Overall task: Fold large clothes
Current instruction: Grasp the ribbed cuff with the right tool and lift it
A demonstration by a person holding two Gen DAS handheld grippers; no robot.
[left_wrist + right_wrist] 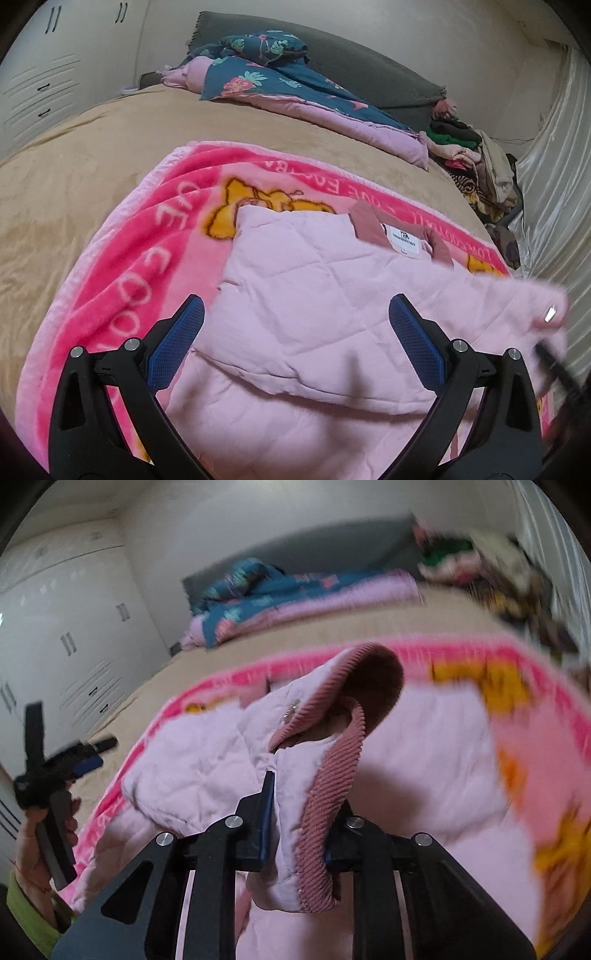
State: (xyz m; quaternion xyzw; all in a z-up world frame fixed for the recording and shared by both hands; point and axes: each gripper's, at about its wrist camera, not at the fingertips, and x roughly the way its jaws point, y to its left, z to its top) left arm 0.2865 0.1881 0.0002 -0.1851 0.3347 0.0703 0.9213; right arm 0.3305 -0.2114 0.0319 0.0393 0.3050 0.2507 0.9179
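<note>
My right claw (299,812) is clamped on the pink quilted jacket (207,760), its ribbed dusty-rose cuff (328,812) pinched between the pads and lifted off the bed. My left claw (295,325) hangs with its blue pads wide apart and nothing between them. Beneath and ahead of it the jacket lies on the pink cartoon blanket (159,236).
</note>
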